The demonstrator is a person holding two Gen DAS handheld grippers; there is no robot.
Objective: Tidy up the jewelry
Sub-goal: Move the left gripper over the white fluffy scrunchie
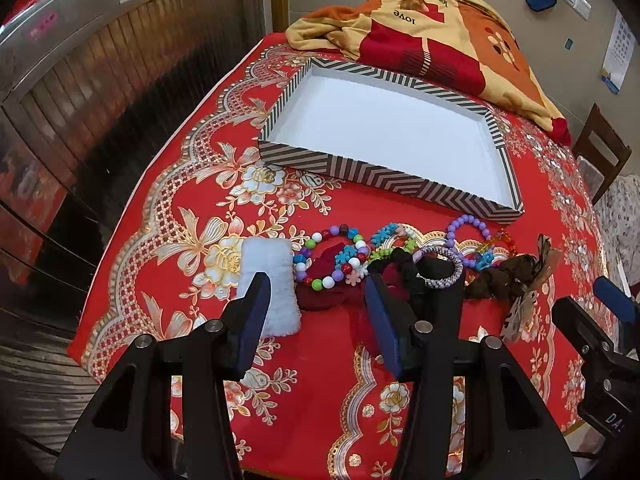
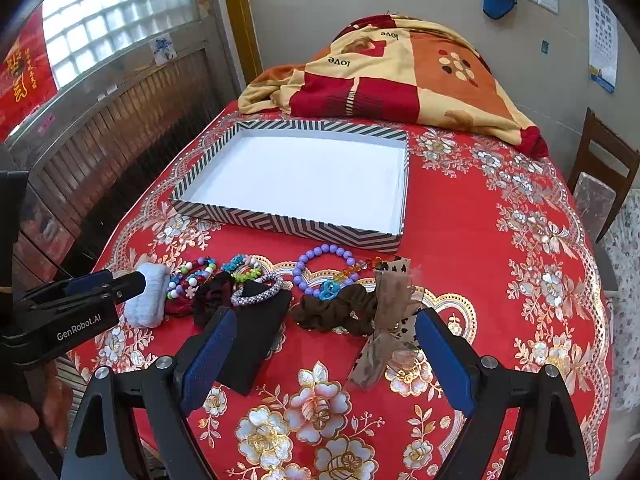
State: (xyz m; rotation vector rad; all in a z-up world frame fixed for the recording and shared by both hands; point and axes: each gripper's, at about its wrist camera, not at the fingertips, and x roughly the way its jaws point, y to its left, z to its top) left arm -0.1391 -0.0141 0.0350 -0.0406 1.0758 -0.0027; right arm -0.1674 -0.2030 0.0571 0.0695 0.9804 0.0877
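Below the striped tray (image 2: 288, 226), jumbled bracelets (image 2: 224, 280) overlapping, left gripper (image 1: 316, 300) apart, right gripper (image 2: 324, 344) apart, both empty.

Tray: striped box tray (image 1: 384, 176), white inside, on red floral tablecloth (image 1: 312, 360).
Jewelry row: white scrunchie (image 1: 276, 280), multicolour bead bracelet (image 1: 332, 256), purple bead bracelet (image 1: 468, 228), brown scrunchie (image 1: 504, 280).
Left gripper (image 1: 316, 308): jaws apart, nothing between.
Background: patterned blanket (image 1: 432, 36).
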